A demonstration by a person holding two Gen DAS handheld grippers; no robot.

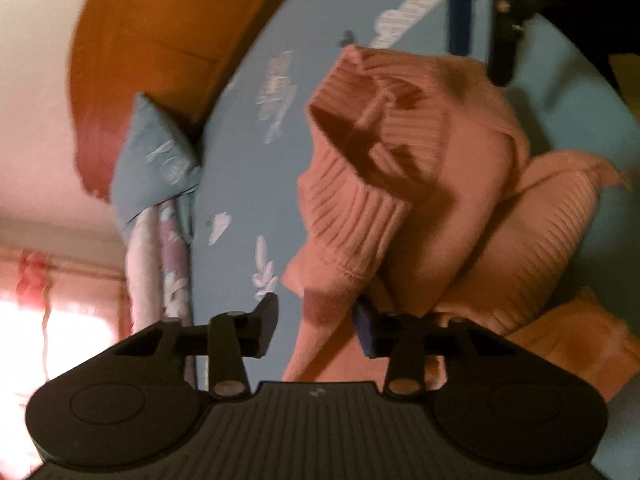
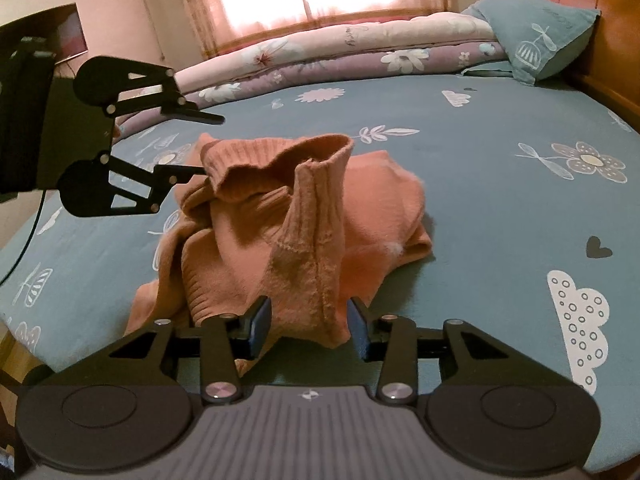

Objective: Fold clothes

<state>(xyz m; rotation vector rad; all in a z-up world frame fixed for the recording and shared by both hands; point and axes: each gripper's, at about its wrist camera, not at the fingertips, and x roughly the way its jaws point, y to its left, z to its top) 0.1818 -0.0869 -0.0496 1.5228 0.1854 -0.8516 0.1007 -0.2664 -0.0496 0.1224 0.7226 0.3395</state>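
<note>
sweater (image 2: 280,216) crumpled mid-bed (image 2: 480,208), collar toward window | right tool (image 2: 308,322) half open, we straddle its near sleeve, pads not pressing | left tool (image 2: 200,148) at collar's far-left, grip unclear | right nearer

Sweaters: one, pink ribbed knit sweater (image 2: 280,208), crumpled mid-bed
Grippers: two, left gripper (image 2: 208,144) at far left, right gripper (image 2: 308,320) near
Pillows: one, blue pillow (image 2: 540,36), far right
Quilts: one folded floral quilt (image 2: 340,60), far side
Beds: one, blue patterned sheet (image 2: 500,200)
</note>
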